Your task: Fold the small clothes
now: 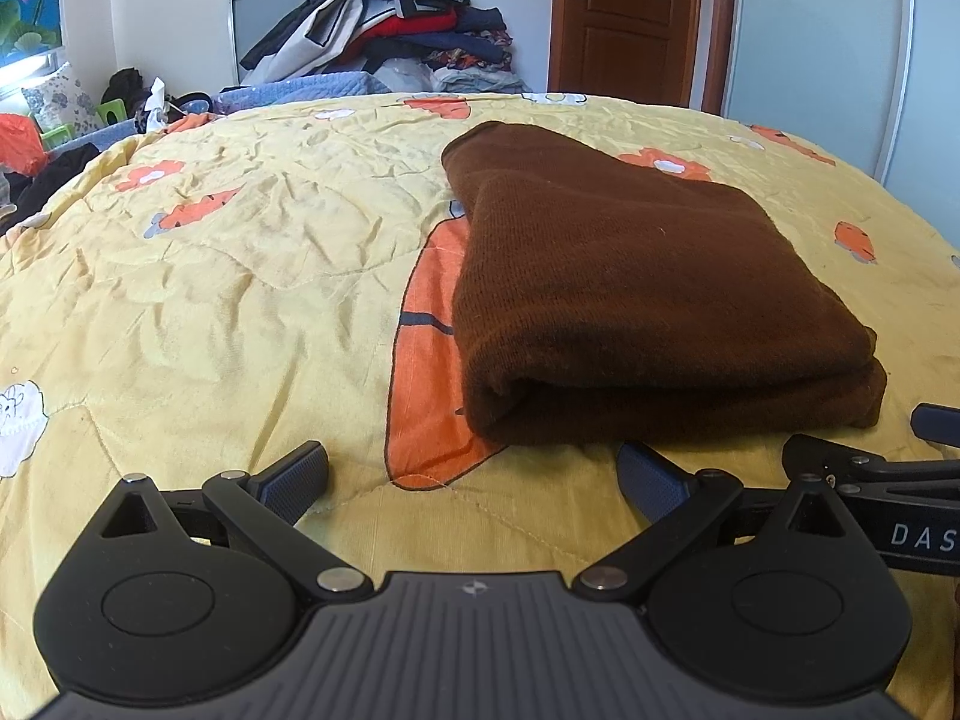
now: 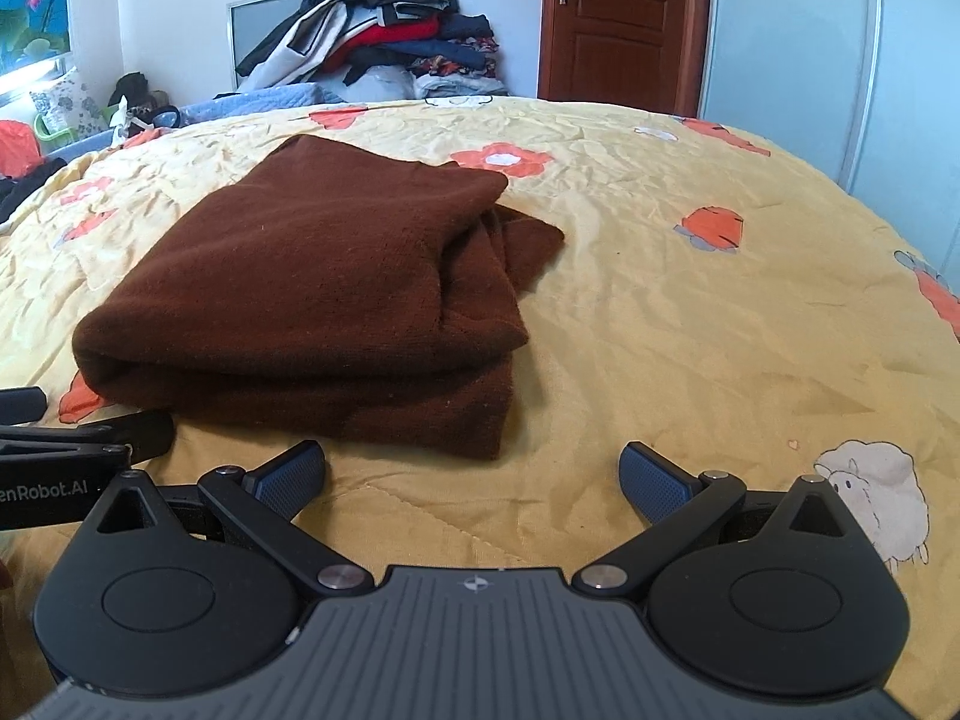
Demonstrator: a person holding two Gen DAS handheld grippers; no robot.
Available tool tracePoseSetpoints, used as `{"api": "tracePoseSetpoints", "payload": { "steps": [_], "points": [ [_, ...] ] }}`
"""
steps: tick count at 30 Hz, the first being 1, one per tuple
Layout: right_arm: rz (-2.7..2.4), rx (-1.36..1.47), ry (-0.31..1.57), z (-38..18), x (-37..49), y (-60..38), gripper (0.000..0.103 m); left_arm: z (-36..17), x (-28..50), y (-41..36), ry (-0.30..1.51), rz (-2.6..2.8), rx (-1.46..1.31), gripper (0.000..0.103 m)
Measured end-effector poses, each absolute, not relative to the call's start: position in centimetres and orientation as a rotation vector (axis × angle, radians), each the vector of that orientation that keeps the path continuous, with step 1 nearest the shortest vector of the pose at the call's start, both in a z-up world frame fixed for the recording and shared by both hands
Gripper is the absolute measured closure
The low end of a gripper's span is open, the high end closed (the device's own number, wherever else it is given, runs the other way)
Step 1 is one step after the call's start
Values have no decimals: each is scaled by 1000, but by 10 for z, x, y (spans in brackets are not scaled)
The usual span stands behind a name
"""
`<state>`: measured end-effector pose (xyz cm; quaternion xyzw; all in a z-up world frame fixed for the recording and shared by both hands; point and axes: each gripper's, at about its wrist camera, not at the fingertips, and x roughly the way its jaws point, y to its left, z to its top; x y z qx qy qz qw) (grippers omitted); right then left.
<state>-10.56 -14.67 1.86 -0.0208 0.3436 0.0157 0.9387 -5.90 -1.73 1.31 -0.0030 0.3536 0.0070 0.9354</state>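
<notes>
Both grippers spread, holding nothing; brown garment folded on the quilt.

Left gripper (image 1: 474, 477) and right gripper (image 2: 474, 474) hang low over the yellow quilt (image 1: 228, 276), jaws wide apart, each just short of the brown garment (image 1: 630, 300). Garment lies folded in layers, near edge facing the fingers. Beyond the garment, a heap of clothes (image 1: 390, 18) against the wall, wooden door (image 1: 624, 18) beside the heap.
</notes>
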Motion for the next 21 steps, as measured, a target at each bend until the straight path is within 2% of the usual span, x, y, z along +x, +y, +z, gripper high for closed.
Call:
{"api": "tracePoseSetpoints", "payload": {
  "steps": [21],
  "points": [
    [26,-42,696,18,-106,-146,0,14,-60,-18,734,14,-5,0]
  ]
}}
